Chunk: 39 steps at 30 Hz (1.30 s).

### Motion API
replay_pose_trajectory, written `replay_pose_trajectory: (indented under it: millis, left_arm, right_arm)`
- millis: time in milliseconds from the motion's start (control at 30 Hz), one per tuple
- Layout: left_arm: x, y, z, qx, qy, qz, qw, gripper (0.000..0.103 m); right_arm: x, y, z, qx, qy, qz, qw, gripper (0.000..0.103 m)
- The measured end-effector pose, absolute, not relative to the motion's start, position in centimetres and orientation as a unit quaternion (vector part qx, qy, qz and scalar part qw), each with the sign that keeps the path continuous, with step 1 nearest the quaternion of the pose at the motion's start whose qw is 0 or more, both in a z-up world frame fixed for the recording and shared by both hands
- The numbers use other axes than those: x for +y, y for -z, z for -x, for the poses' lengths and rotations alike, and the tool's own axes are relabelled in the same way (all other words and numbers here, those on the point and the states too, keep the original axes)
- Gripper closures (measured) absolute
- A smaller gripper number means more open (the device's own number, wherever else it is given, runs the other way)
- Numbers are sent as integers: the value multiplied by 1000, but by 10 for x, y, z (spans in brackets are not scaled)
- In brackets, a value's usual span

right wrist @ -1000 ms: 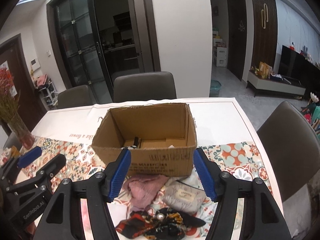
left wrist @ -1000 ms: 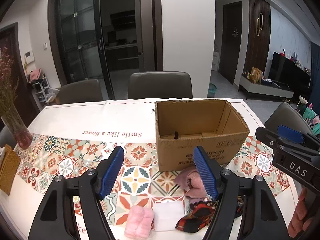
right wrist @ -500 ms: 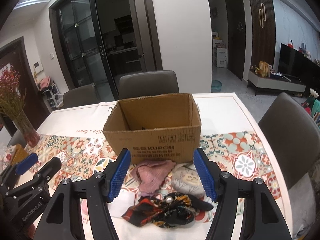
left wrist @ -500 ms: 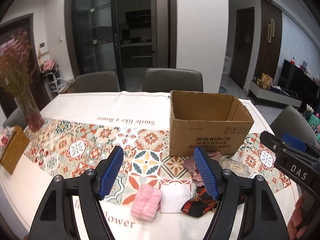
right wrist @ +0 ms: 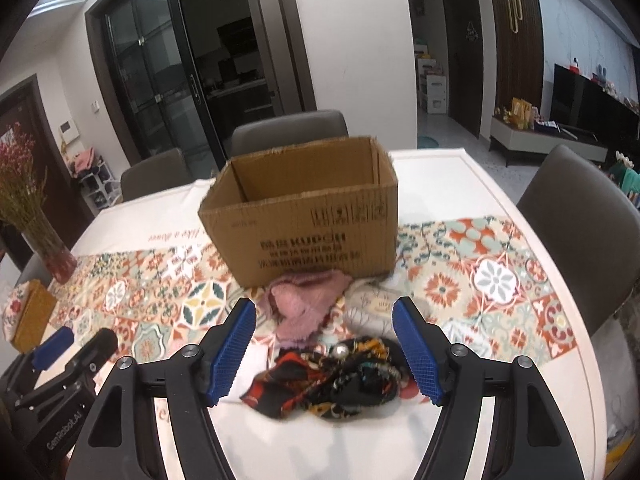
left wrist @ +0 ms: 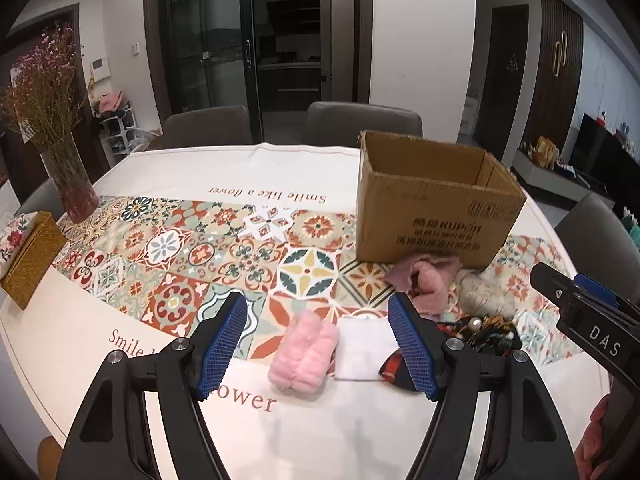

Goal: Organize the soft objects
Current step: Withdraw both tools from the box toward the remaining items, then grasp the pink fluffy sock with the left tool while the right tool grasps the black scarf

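On the tiled desk (left wrist: 168, 240), spread left fingers (left wrist: 224, 340) frame the light, squashy pink roll (left wrist: 305, 353); pinch its middle.

The left hand-held gripper (left wrist: 316, 350) has two black plastic arms with triangular cut-outs, a silver screw at each joint, and blue ribbed pads on its fingers (left wrist: 222, 346). The right hand-held gripper (right wrist: 324, 352) is built the same, with blue pads (right wrist: 416, 354). Its black side shows white letters "DAS" in the left wrist view; the left one's reads "GenRobot.AI".
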<state>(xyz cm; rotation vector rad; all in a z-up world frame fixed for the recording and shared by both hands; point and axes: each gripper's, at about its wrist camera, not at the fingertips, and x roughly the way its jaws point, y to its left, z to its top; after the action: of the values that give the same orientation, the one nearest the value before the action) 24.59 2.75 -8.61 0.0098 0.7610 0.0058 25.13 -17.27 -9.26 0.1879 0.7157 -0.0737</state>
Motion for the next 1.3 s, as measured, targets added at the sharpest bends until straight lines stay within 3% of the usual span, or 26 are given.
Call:
replay_pose_trajectory:
  millis: [267, 400, 1300]
  left_arm:
    - [32, 114, -241, 396, -9, -16, 918, 28]
    - [32, 129, -241, 409, -13, -25, 912, 28]
    - [30, 212, -276, 472, -23, -40, 880, 28]
  right_arm:
    - [-170, 118, -246, 371, 40, -88, 924, 31]
    - [-169, 128, -246, 378, 50, -89, 920, 24]
    - [-161, 204, -276, 429, 62, -24, 901, 24]
